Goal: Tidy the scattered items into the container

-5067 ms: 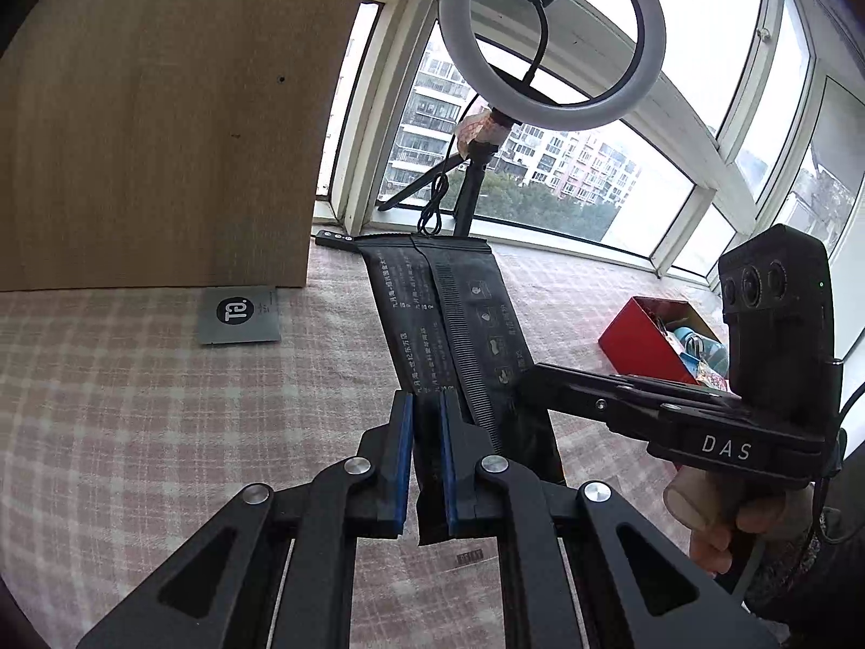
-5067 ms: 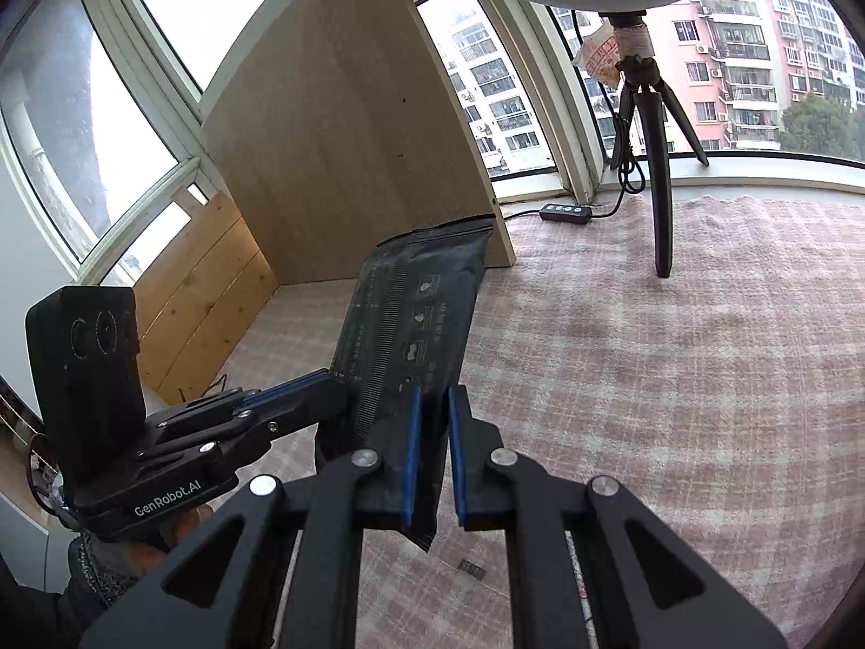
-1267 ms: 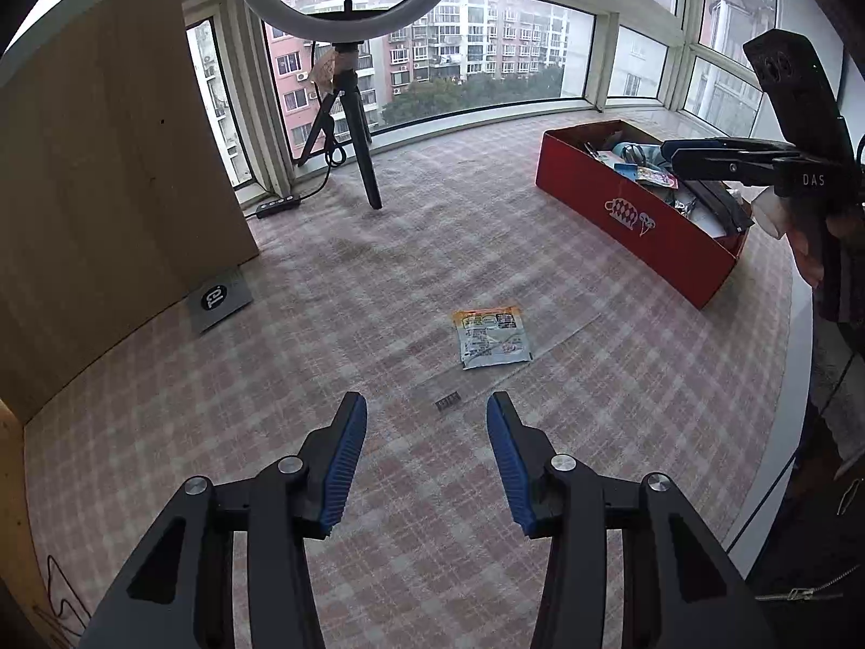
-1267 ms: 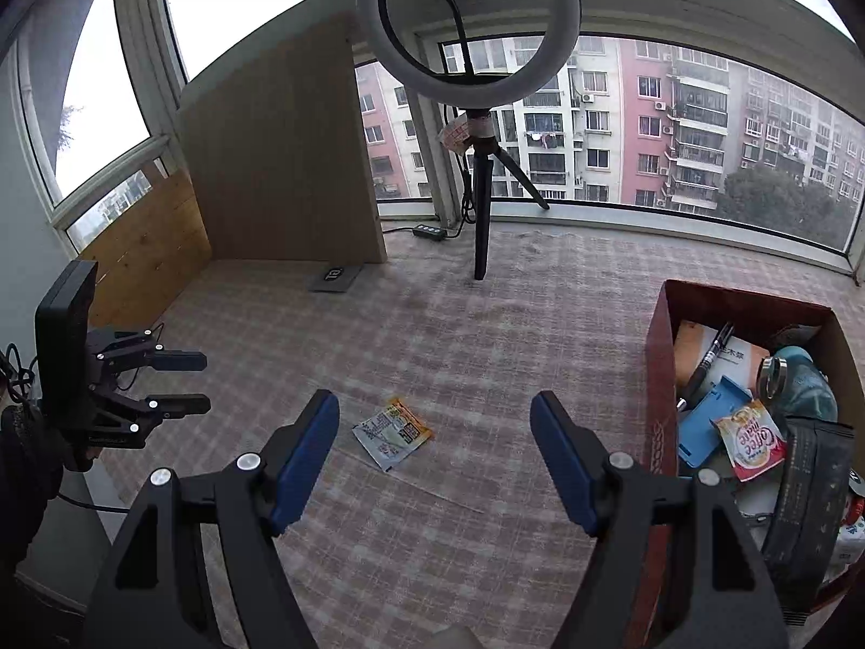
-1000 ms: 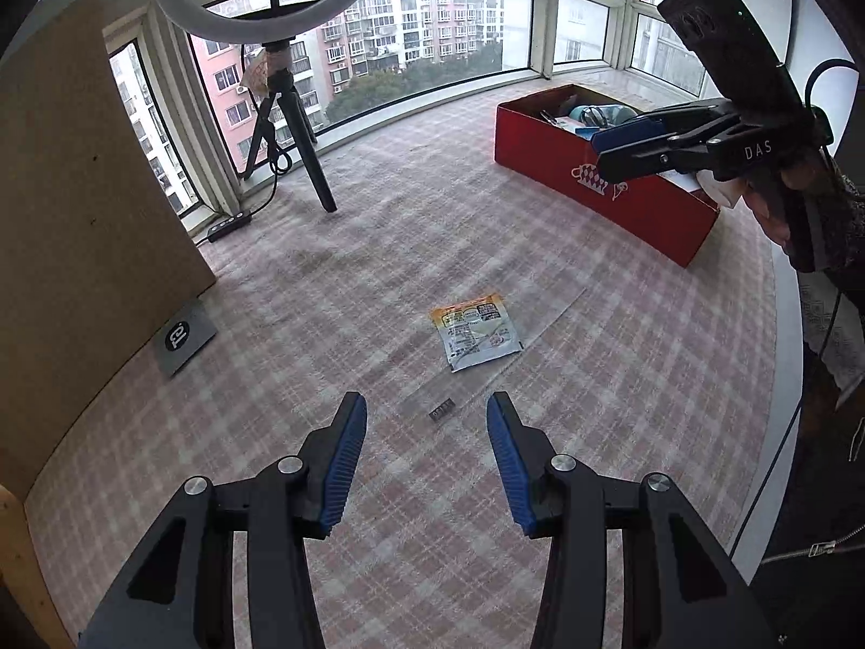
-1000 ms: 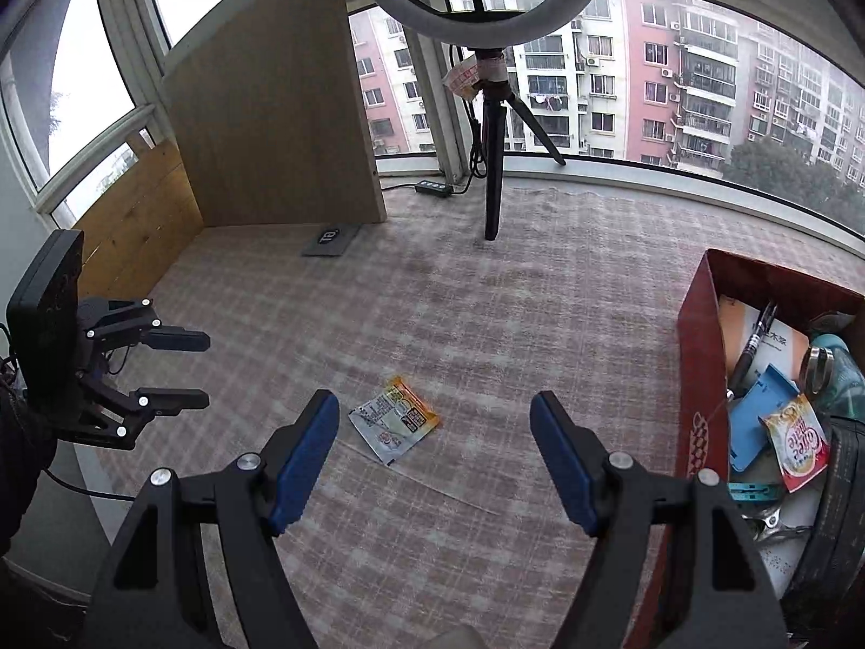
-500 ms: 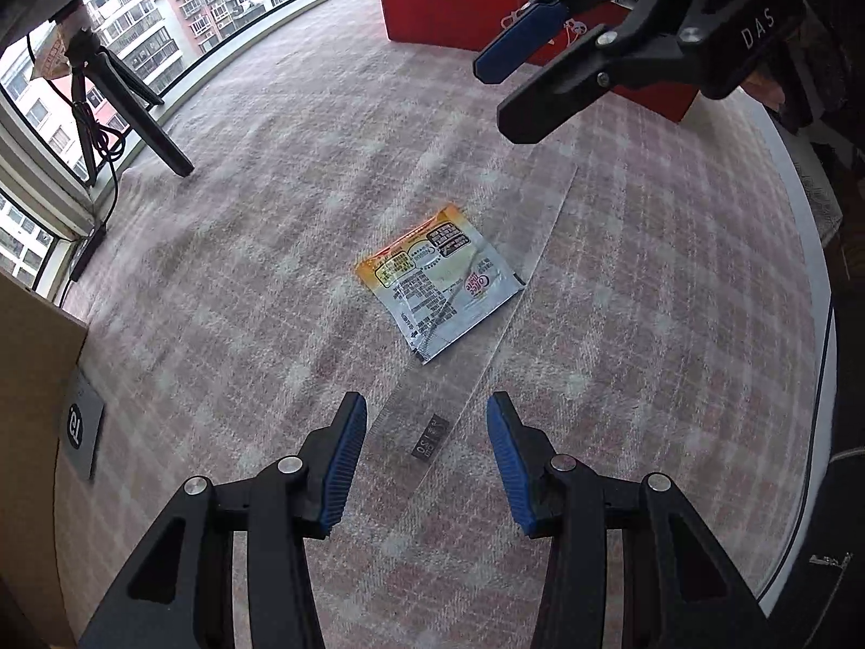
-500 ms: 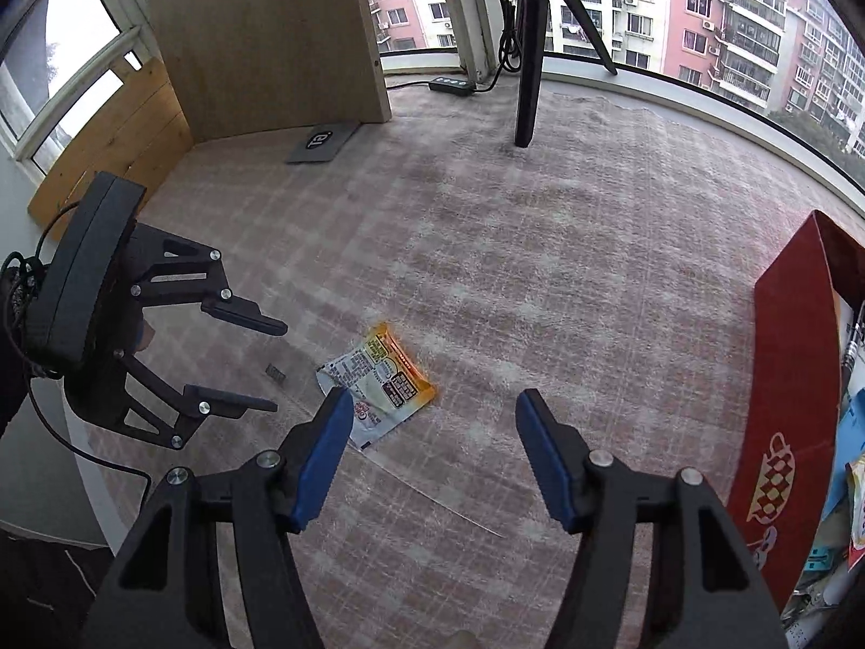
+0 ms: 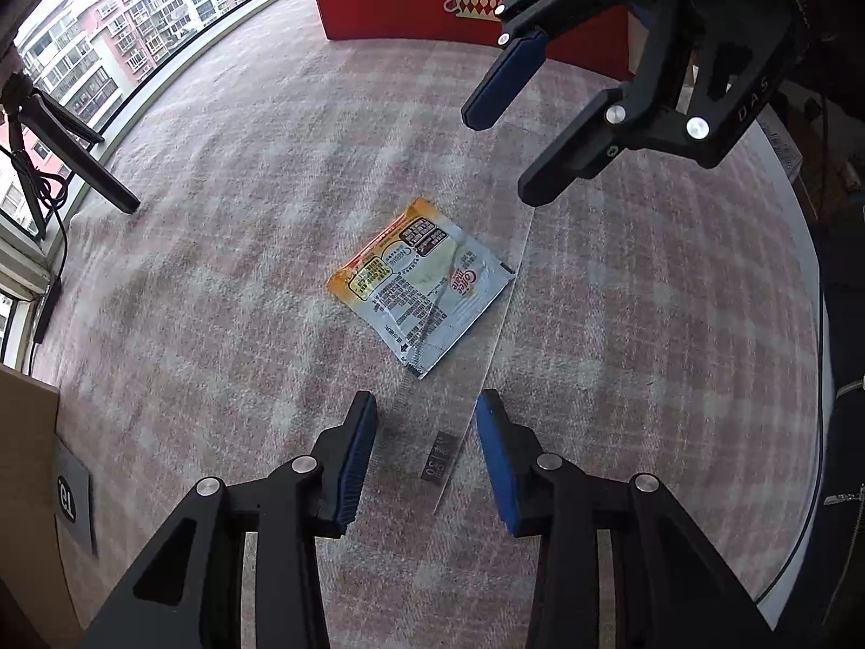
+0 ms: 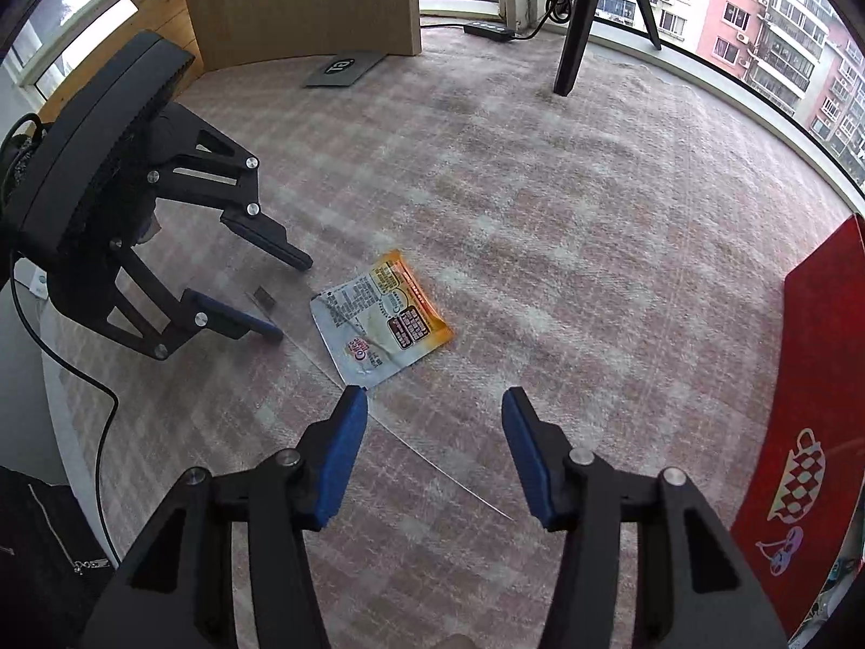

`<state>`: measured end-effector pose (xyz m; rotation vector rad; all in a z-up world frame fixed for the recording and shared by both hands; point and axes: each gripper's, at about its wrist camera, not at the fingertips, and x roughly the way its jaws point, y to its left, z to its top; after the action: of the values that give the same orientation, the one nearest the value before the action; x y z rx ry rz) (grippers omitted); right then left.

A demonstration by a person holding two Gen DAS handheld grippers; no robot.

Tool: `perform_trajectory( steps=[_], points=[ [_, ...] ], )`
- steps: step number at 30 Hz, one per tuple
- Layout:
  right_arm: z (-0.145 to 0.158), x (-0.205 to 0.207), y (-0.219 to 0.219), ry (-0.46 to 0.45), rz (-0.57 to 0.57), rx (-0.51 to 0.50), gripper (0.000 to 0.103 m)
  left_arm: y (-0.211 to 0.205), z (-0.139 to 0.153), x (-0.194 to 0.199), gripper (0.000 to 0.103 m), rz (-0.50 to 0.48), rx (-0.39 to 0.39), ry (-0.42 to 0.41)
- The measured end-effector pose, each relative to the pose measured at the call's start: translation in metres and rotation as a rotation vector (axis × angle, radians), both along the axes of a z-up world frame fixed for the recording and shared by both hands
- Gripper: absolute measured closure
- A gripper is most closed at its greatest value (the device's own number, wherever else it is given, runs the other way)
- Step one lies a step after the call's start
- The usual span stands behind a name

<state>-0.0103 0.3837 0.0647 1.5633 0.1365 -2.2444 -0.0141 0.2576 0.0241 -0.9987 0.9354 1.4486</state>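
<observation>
Sachet (image 9: 419, 284) flat on checked cloth (image 9: 216, 270), partly over a clear ruler (image 9: 459, 405) whose long axis runs from between the left gripper (image 9: 427, 451) fingers up toward the right gripper (image 9: 519, 146); left jaws wide apart, empty, straddling the ruler's near end, sachet just ahead. Red box (image 9: 432, 5) well beyond. From the right wrist: sachet (image 10: 381, 319) just ahead-left of the right gripper (image 10: 432, 449), jaws spread, nothing held; left gripper (image 10: 281, 292) touching-close at the ruler (image 10: 411, 449) end; box wall (image 10: 811, 405) at right.
</observation>
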Motion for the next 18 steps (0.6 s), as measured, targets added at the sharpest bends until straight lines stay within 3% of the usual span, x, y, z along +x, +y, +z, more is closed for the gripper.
perform_trajectory(
  steps=[6, 10, 18],
  points=[
    [-0.014, 0.003, -0.005, -0.026, 0.033, 0.036, 0.052, -0.004, 0.0, 0.012, 0.075, -0.024, 0.015, 0.039],
    [-0.004, 0.003, -0.01, 0.007, 0.093, 0.057, 0.052, -0.008, 0.004, 0.026, 0.075, -0.041, 0.023, 0.084],
    [0.008, -0.011, -0.011, -0.018, 0.193, 0.028, 0.051, -0.025, 0.027, 0.069, 0.075, -0.088, 0.071, 0.221]
  ],
)
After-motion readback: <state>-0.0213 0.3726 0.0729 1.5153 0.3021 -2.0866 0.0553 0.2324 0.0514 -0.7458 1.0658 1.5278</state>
